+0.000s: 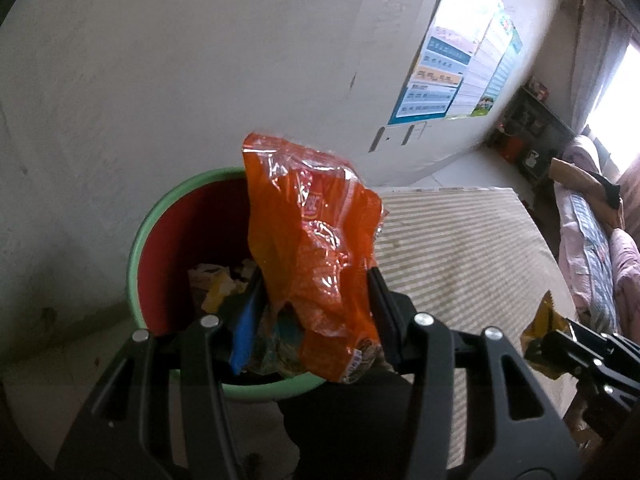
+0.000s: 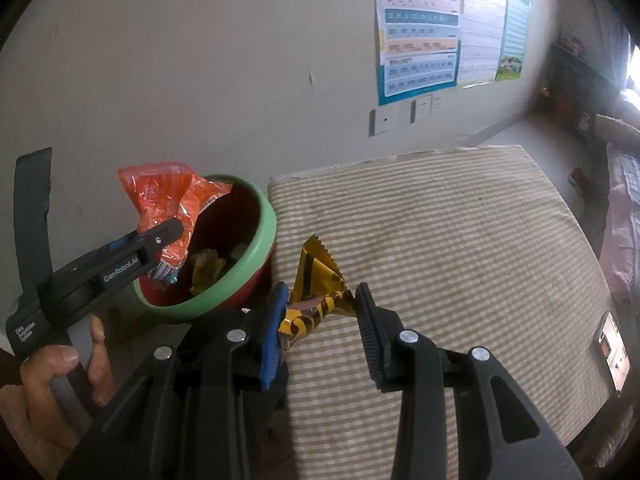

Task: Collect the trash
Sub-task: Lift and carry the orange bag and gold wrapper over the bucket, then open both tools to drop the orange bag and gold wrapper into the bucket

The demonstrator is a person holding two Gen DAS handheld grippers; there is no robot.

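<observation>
We are holding an orange wrapper (image 1: 316,256) in the left gripper (image 1: 316,292), jaws clamped on its lower part, the rest sticking up past the fingertips. Directly below and ahead of that claw is sitting the red bin (image 1: 172,240) with a green rim, with crumpled trash (image 1: 218,282) lying inside. We are pinching a yellow-and-black wrapper (image 2: 316,292) in the right gripper (image 2: 320,320), jaws closed on it, over the striped mat (image 2: 460,248). The bin is sitting to the left of this claw. A phone (image 2: 610,350) is lying far right on the mat's edge. Posters (image 2: 420,28) are hanging on the wall ahead.
</observation>
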